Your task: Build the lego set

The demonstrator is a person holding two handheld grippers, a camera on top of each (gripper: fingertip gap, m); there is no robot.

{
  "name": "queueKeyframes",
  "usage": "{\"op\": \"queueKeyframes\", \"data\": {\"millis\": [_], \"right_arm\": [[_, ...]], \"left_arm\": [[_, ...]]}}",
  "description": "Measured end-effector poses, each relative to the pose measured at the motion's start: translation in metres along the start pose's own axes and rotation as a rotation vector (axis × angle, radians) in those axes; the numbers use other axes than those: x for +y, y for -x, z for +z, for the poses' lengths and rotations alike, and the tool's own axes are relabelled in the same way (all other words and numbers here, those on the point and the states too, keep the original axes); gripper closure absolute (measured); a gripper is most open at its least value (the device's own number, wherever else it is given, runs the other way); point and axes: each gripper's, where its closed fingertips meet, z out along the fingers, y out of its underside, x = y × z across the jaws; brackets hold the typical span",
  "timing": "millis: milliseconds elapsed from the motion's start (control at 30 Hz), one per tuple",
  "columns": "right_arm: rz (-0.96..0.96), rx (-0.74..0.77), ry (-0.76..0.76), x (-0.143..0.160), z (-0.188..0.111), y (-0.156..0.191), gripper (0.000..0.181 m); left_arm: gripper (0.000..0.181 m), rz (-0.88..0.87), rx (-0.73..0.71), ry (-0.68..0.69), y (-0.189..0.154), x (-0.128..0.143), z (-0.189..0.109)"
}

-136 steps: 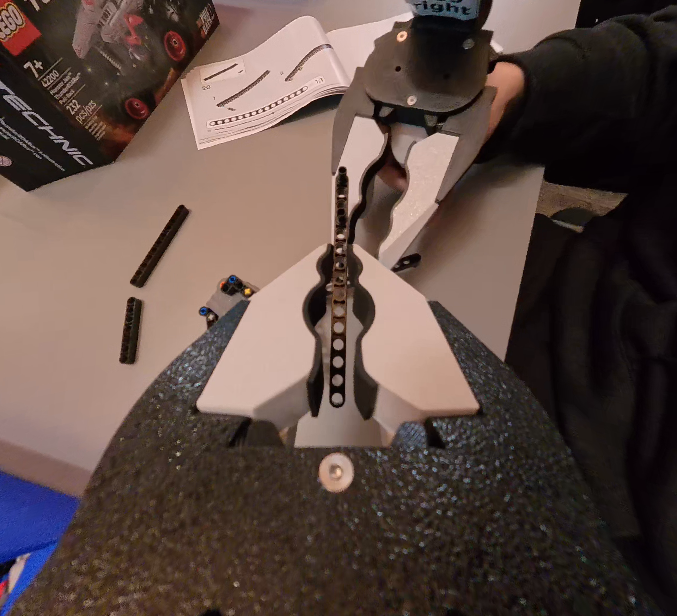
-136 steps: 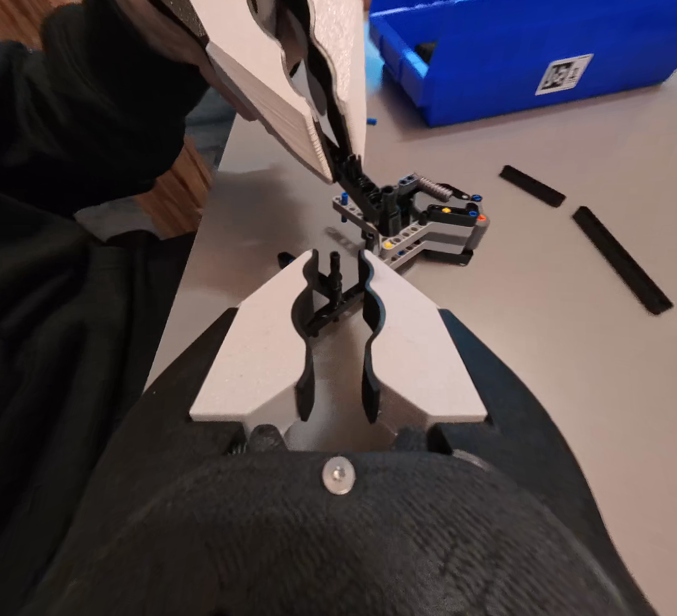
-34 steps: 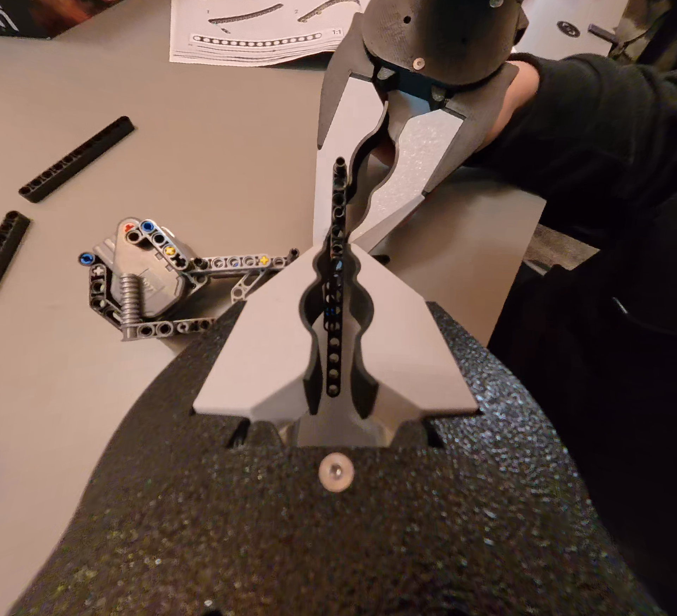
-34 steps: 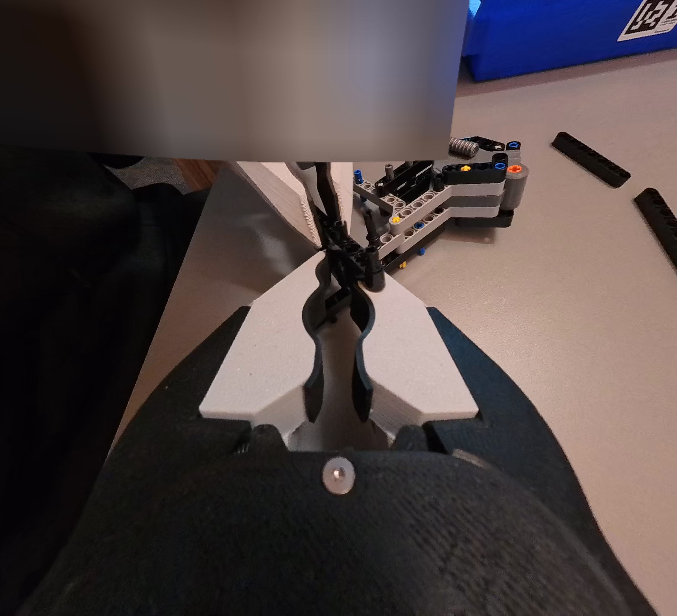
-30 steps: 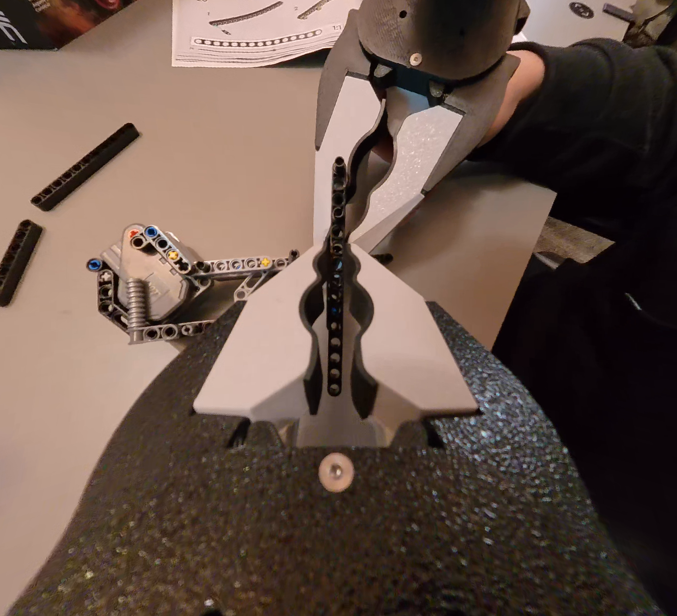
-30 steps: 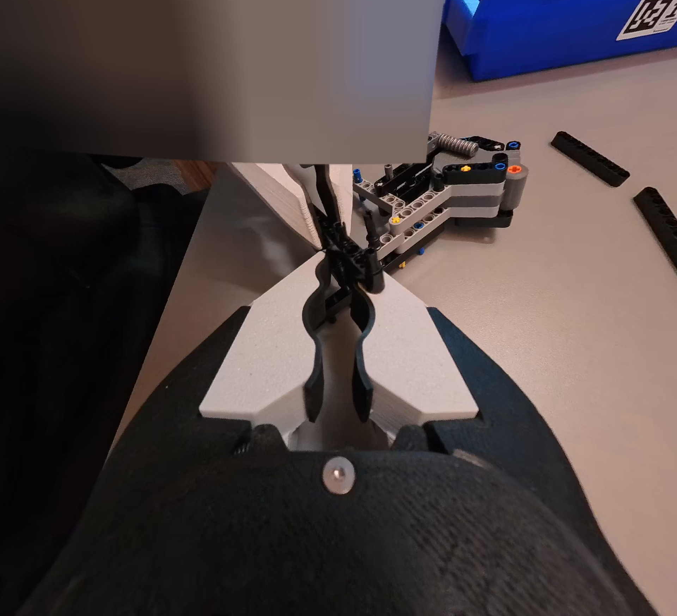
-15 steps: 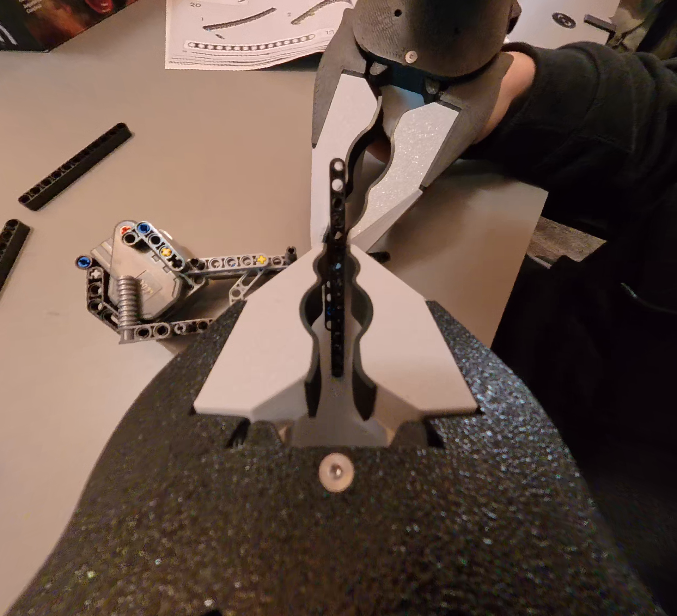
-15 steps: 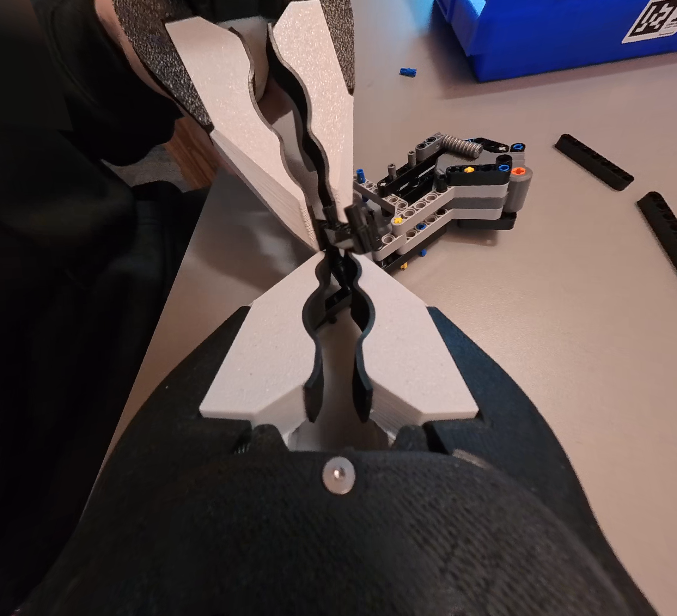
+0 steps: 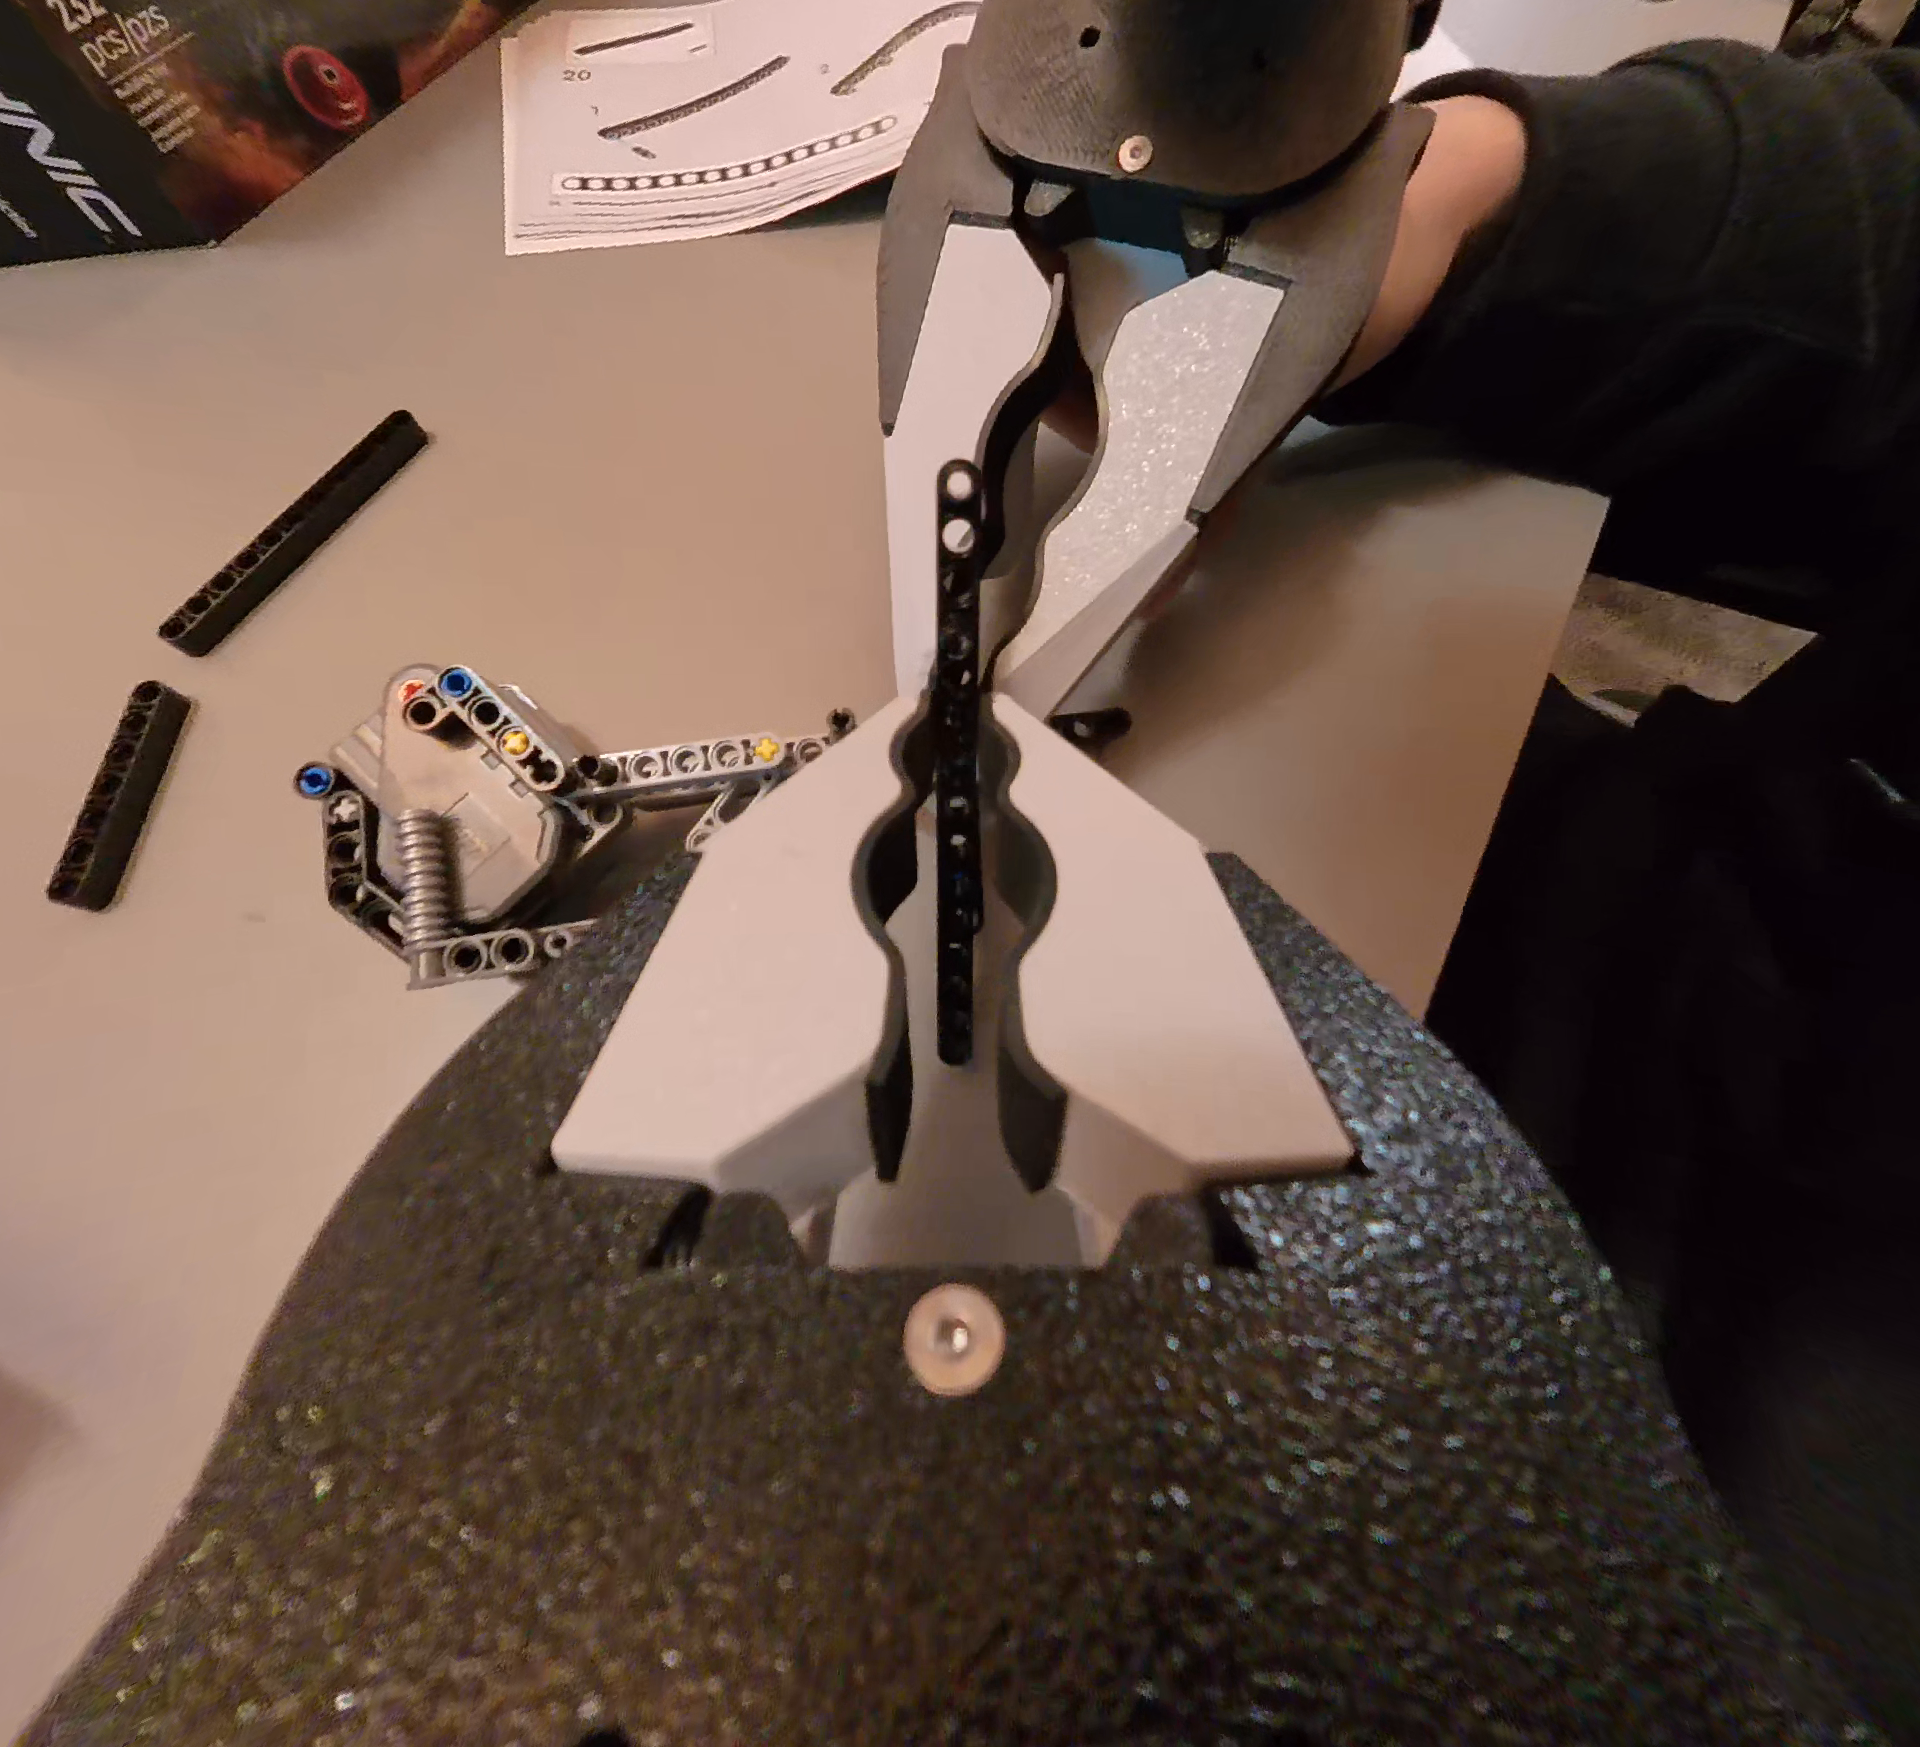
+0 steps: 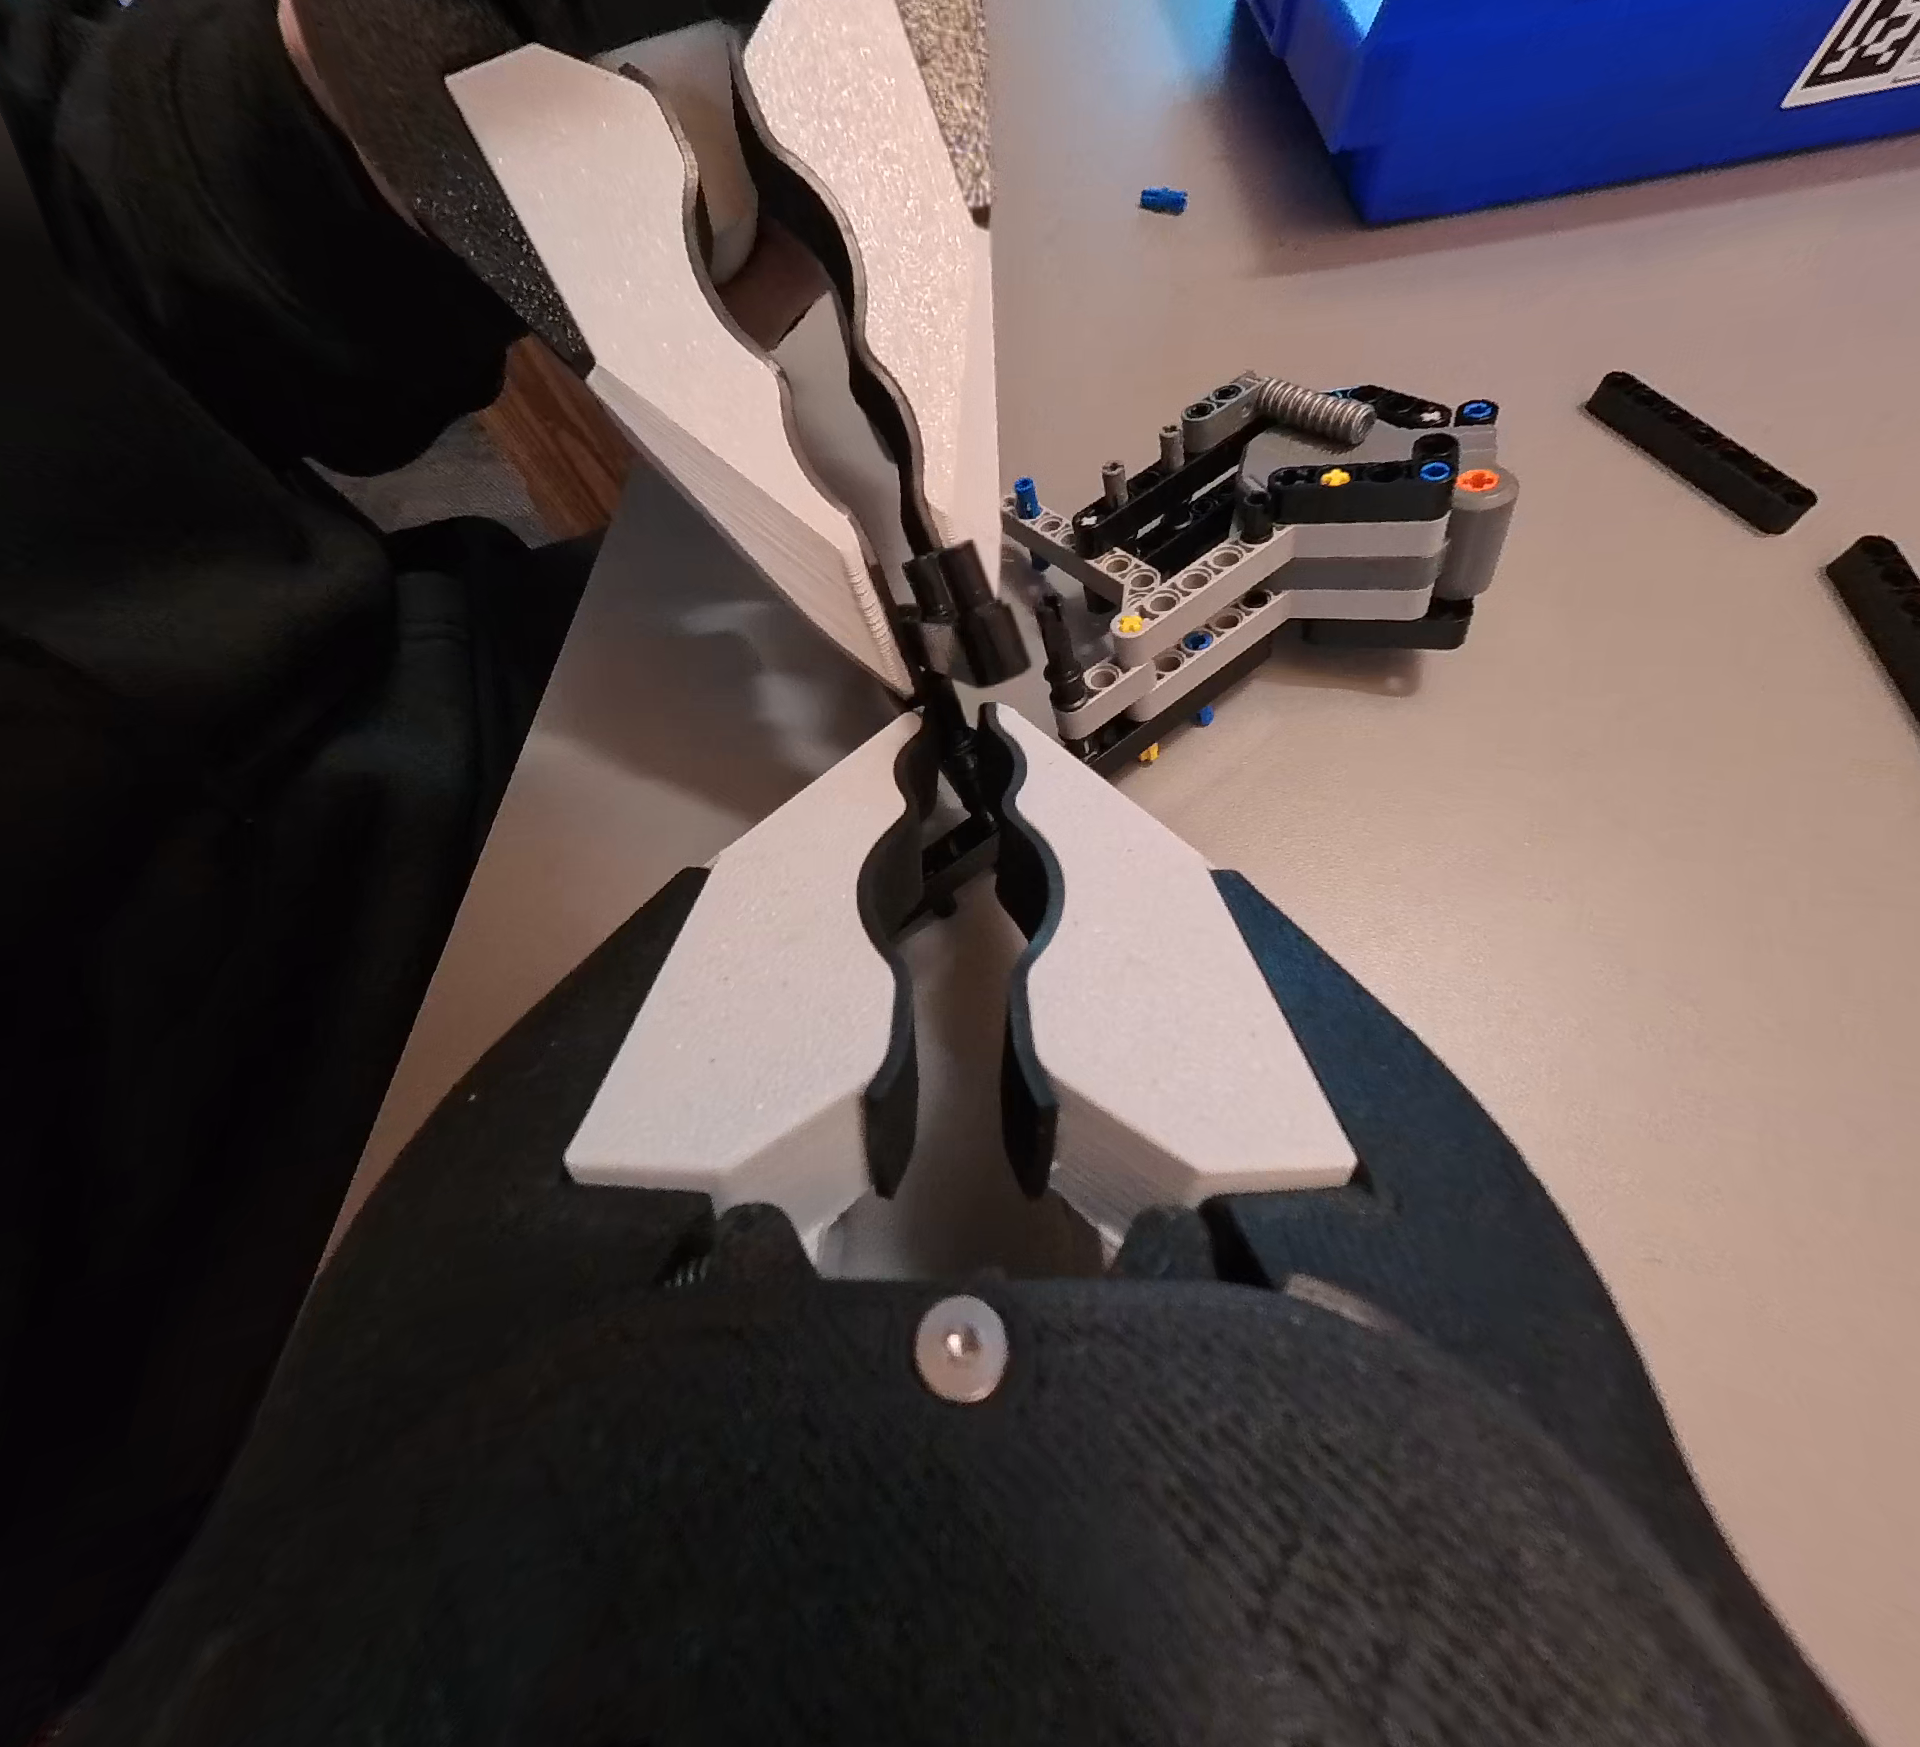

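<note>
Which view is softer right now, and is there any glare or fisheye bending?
Left wrist view: sharp throughout, speckle glints on the black housing, table edge bowed by the wide lens. Right wrist view: own housing soft and dim, the grey subassembly crisp, the blue bin curved near the corner.

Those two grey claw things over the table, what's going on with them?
A person holds a gripper in each hand and is building a Lego model. The left gripper is shut on a long black beam with a row of holes. The right gripper pinches a small black pin piece and meets the beam tip to tip, apparently fitting them together. A half-built grey and black assembly and two loose black beams lie on the table.
</note>
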Motion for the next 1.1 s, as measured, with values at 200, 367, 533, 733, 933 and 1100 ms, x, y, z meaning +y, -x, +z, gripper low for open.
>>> {"op": "queueKeyframes", "data": {"millis": [200,367,533,733,933,1100], "right_arm": [[-0.013,-0.008,-0.025,-0.003,-0.003,0.002,0.155],[-0.04,-0.01,-0.22,-0.031,-0.029,0.001,0.149],[-0.133,-0.04,-0.242,-0.034,-0.03,0.013,0.155],[-0.18,-0.05,-0.246,-0.034,-0.027,0.017,0.176],[-0.102,-0.06,-0.312,-0.039,-0.036,0.01,0.176],[-0.13,-0.023,-0.316,-0.04,-0.034,0.008,0.177]], "left_arm": [[0.176,0.03,-0.02,0.009,-0.001,-0.004,-0.004],[0.176,0.068,-0.036,0.022,-0.002,-0.006,-0.01],[0.176,0.088,-0.013,0.013,-0.01,-0.009,-0.009],[0.175,0.109,-0.01,0.011,-0.01,-0.009,-0.01],[0.177,0.071,0.018,-0.096,-0.005,-0.022,-0.019],[0.176,0.083,-0.001,-0.102,-0.002,-0.021,-0.019]]}}
